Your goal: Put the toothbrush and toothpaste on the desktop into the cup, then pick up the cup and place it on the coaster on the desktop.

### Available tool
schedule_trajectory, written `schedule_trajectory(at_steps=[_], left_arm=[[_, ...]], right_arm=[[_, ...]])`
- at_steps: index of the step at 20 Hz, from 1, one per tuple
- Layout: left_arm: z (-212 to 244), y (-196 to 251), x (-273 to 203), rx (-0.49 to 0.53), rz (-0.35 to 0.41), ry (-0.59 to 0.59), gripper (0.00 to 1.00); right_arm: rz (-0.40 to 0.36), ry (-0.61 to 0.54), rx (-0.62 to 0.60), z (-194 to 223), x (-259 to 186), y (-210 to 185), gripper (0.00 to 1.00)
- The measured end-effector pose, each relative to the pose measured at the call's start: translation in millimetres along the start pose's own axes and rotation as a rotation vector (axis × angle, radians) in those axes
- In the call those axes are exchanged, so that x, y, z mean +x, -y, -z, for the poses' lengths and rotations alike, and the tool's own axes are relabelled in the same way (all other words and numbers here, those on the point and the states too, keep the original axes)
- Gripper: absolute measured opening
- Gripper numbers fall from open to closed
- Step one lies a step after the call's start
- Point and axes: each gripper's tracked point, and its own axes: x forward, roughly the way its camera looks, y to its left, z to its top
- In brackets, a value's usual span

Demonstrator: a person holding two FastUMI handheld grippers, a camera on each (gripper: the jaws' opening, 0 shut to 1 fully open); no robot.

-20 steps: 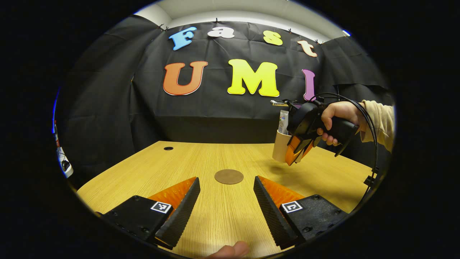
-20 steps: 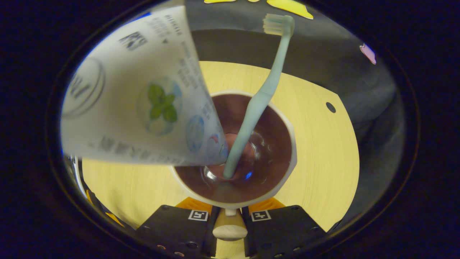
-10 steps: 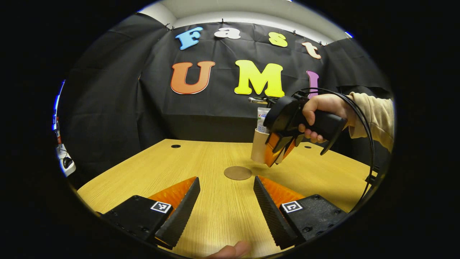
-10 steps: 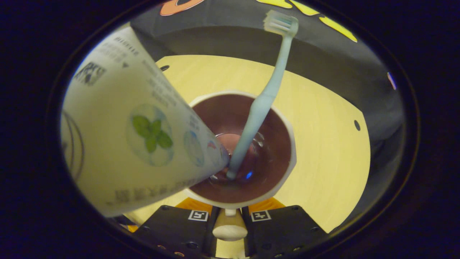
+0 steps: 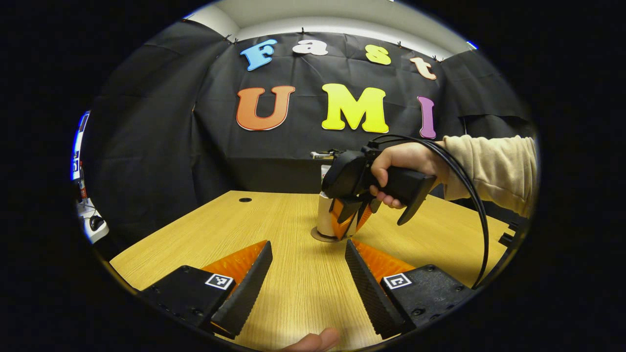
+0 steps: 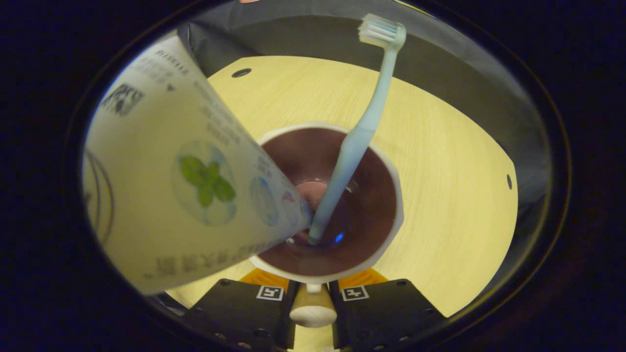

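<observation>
We have carried the cup (image 5: 324, 218), right gripper (image 5: 348, 225) clamped on its handle, from mid-air onto the coaster (image 5: 320, 236) mid-desktop (image 5: 274, 215); toothbrush (image 6: 364, 132) and toothpaste (image 6: 186, 181) stand inside. Left gripper (image 5: 308, 274) hovers, jaws apart. Only the release remains.
</observation>
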Motion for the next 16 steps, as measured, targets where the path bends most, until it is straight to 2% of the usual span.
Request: schedule_trajectory(at_steps=[3,5,8,10,12,13,16], left_arm=[[0.5,6.6,-2.2,0.002,0.015,-0.001,0.95],[0.5,6.9,-2.5,0.007,0.015,-0.001,0.95],[3.5,7.9,-5.0,0.009,0.008,-0.011,0.95],[5.7,9.9,-4.6,0.012,0.005,-0.02,0.95],[6.9,15.8,-4.3,0.012,0.013,-0.024,0.95],[7.4,19.5,-4.3,0.011,0.022,-0.03,0.95],[8.0,20.8,-4.3,0.036,0.023,-0.049,0.95]], right_arm=[[0.013,-0.024,0.001,4.2,4.5,2.0,0.28],[0.011,0.005,0.011,-0.8,4.2,1.1,0.28],[0.006,0.03,0.038,0.0,0.4,3.7,0.34],[-0.03,0.061,0.076,-2.0,-3.7,0.1,0.47],[-0.073,0.097,0.125,-3.0,-11.0,-1.7,0.68],[-0.086,0.11,0.143,-1.8,-12.2,-1.3,0.83],[-0.08,0.187,0.149,0.9,-23.5,9.0,0.88]])
